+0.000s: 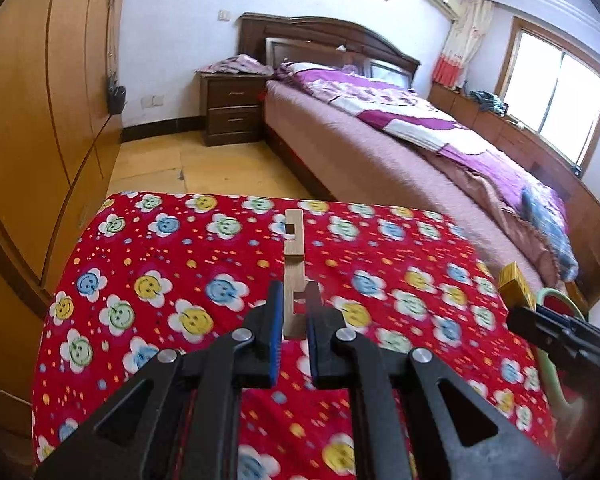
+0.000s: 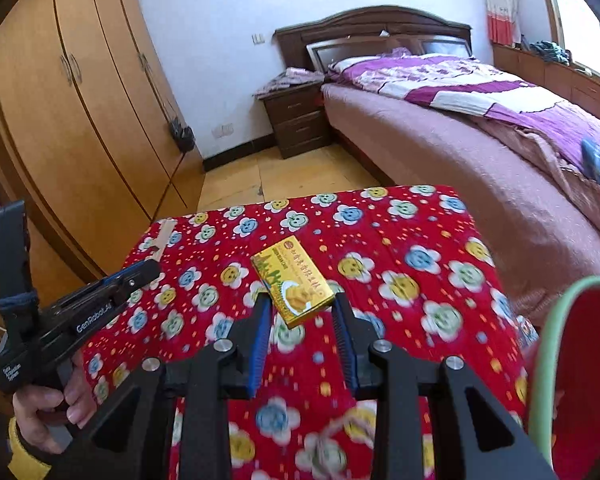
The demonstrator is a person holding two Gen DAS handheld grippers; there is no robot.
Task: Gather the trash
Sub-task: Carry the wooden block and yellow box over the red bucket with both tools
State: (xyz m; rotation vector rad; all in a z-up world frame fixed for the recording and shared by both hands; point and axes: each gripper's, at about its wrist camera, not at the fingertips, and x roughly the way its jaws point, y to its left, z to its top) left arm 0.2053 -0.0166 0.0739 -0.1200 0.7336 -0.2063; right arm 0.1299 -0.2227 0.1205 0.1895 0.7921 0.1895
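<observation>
Over the table with the red smiley-flower cloth the person works with both tools at once. The left gripper has its fingers pressed in on the near end of a notched wooden strip, which sticks straight out ahead of it over the cloth; the blue pads sit against the strip's two sides. The right gripper hangs just short of a yellow snack box that lies flat on the cloth, its fingers spread wider than the box, with the box's near corner reaching in between the tips, and I cannot tell whether either pad touches it. Off the table's right edge stands a red bin with a pale green rim, close beside the right tool. Behind the table lie a bed with a purple quilt and a wooden wardrobe
</observation>
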